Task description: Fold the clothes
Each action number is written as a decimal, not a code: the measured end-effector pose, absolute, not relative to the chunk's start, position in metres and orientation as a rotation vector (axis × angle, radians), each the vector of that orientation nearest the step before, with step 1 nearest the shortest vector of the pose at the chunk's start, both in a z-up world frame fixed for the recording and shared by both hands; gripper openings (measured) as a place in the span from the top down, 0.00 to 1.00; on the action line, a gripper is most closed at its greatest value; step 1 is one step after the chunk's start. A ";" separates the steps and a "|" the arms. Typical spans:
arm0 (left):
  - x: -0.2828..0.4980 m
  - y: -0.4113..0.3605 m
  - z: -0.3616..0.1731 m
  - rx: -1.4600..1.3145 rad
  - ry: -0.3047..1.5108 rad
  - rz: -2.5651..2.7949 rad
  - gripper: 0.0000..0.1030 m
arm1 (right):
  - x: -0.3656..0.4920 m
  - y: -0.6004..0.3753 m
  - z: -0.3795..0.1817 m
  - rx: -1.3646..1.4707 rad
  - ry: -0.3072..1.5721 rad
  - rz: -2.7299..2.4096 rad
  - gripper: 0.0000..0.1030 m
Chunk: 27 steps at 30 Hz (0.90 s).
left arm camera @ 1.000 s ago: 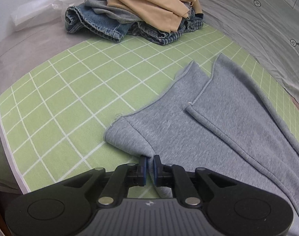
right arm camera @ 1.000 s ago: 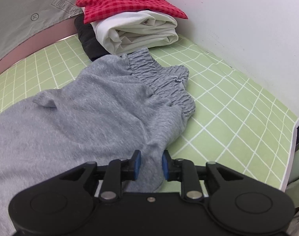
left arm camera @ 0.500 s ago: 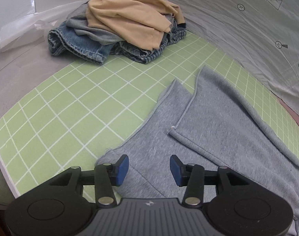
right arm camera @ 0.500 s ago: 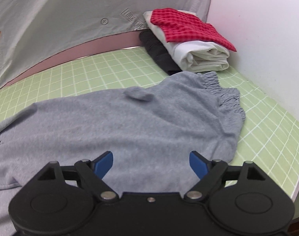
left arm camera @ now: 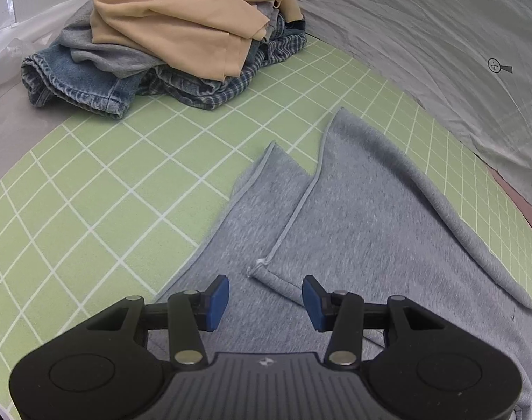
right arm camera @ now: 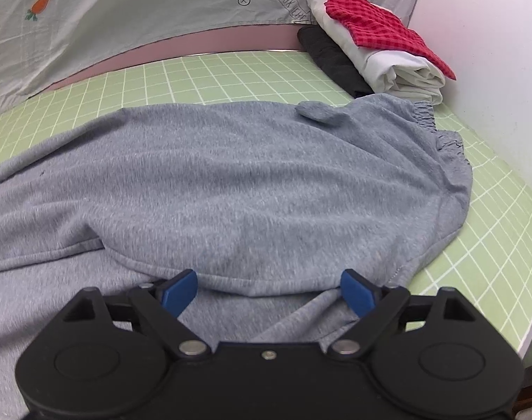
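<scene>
Trousers (left arm camera: 353,217) of grey fleece lie flat on the green gridded desk (left arm camera: 91,210). Left wrist view: we see the left gripper (left arm camera: 264,297), jaws open and empty, above the leg ends; the hemmed corner lies just ahead of them, the long axis running away to the right. Bare grid lies to the left, an unfolded heap (left arm camera: 168,42) beyond. Right wrist view: the right gripper (right arm camera: 269,288), whose jaws have just been opening wide, holds nothing; the folded edge passes between them, waistband (right arm camera: 440,133) ahead-right near the folded stack (right arm camera: 377,45). We judge each hand nearest its own end.
</scene>
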<state>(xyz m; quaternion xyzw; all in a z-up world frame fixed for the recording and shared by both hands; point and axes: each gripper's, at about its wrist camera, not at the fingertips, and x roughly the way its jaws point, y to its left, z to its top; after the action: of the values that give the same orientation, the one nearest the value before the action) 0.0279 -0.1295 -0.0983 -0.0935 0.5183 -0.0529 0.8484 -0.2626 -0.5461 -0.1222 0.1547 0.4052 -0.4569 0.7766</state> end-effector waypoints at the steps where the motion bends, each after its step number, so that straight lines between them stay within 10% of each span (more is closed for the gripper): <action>1: 0.029 -0.132 -0.101 -0.194 1.099 -0.114 0.52 | -0.261 -0.545 -0.123 0.329 0.877 -0.986 0.12; 18: 0.029 -0.141 -0.102 -0.274 1.076 -0.170 0.39 | -0.239 -0.546 -0.120 0.056 0.906 -0.999 0.23; 27: 0.040 -0.148 -0.107 -0.268 1.089 -0.169 0.66 | -0.239 -0.555 -0.127 0.108 0.924 -0.993 0.43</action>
<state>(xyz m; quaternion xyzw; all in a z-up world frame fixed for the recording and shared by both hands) 0.0403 -0.1477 -0.1072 -0.1267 0.5158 -0.0801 0.8435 -0.2388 -0.5552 -0.1273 0.0498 0.4272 -0.4589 0.7774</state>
